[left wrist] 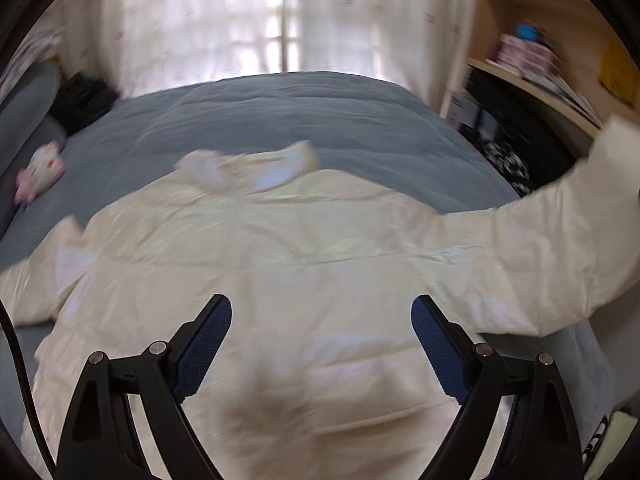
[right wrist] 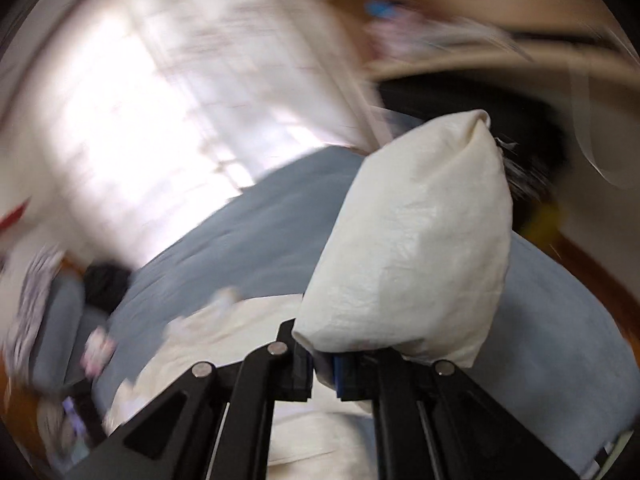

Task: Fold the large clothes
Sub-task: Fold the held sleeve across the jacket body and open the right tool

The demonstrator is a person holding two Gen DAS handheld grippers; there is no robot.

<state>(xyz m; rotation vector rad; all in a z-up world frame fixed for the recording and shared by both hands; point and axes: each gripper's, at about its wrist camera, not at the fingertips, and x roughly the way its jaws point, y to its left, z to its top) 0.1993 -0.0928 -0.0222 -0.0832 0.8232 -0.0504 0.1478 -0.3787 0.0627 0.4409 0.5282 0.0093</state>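
A cream puffy jacket [left wrist: 280,272] lies spread on a grey-blue bed [left wrist: 280,112], collar toward the window. My left gripper [left wrist: 322,320] hovers over the jacket's lower body, wide open, with nothing pinched between its blue pads [left wrist: 208,344]. The jacket's right sleeve [left wrist: 560,240] is lifted off the bed toward the right edge of the left wrist view. In the right wrist view my right gripper [right wrist: 332,364] is shut on that sleeve's cuff end [right wrist: 420,248], which stands up bunched above the jaws. The rest of the jacket [right wrist: 224,336] lies below, blurred.
A small pink-and-white plush toy [left wrist: 40,172] and a dark bundle [left wrist: 84,100] sit at the bed's far left. Wooden shelves [left wrist: 540,52] with boxes stand to the right. A curtained window [left wrist: 280,16] is behind the bed.
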